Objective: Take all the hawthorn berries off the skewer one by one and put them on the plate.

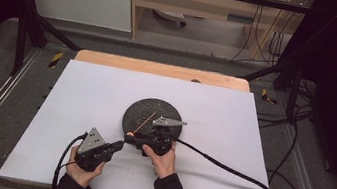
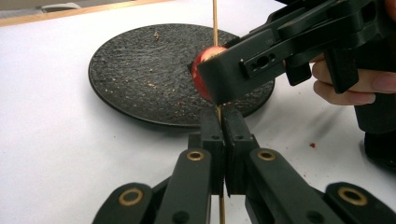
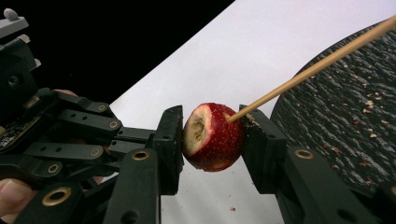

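While the left gripper (image 2: 223, 123) clamps a thin wooden skewer (image 3: 308, 72), the right gripper (image 3: 212, 140) pinches the small red cored fruit (image 3: 212, 137) threaded on it, beside the round black textured plate (image 2: 140, 74). Step judged: sliding fruit along; next needs steady opposing pull.

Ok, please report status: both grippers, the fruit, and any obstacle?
Left gripper shut on skewer. Right gripper shut on red fruit, skewer through it. Black plate just beyond; nothing blocking.
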`<state>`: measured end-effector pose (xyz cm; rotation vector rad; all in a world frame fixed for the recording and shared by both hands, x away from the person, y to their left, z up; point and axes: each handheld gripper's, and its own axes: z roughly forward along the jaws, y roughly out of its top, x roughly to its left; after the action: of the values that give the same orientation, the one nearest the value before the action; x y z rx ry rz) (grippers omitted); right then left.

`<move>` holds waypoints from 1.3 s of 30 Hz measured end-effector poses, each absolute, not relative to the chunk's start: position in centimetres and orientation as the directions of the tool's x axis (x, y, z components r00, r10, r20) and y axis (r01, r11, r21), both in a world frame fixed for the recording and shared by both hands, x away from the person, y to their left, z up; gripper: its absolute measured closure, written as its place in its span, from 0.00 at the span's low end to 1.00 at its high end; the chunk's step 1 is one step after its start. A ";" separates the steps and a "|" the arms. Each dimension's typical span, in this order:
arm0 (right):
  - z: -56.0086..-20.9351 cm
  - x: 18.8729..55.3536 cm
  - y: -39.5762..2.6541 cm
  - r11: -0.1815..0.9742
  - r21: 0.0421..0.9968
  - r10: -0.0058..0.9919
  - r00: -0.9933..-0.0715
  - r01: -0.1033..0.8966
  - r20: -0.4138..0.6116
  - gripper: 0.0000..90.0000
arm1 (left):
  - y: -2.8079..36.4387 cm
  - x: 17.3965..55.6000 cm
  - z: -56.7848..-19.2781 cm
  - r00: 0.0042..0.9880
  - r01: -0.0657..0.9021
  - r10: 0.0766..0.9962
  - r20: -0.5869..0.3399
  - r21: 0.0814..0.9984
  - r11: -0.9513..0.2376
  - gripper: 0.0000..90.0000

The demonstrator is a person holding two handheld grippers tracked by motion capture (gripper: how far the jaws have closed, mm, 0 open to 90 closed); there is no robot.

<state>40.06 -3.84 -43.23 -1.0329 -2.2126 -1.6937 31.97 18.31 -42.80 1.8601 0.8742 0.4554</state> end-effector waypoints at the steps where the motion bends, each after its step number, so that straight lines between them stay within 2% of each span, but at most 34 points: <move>1: -43.2 40.0 -3.8 0.113 0.783 0.417 -0.745 0.611 0.521 0.69 | 18.3 32.0 -42.8 0.669 0.366 0.740 -0.068 0.897 -0.248 0.98; 17: -41.3 40.9 -4.8 0.090 0.808 0.454 -0.746 0.582 0.487 0.70 | 18.6 31.7 -42.3 0.669 0.346 0.740 -0.070 0.911 -0.227 0.98; 39: -37.4 43.9 -7.8 0.059 0.832 0.529 -0.724 0.551 0.442 0.70 | 18.8 31.5 -41.8 0.671 0.328 0.739 -0.068 0.920 -0.213 0.98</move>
<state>43.87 -7.77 -37.41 -1.1588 -2.2717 -1.8017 31.48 18.82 -41.80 1.8070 0.8497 0.4757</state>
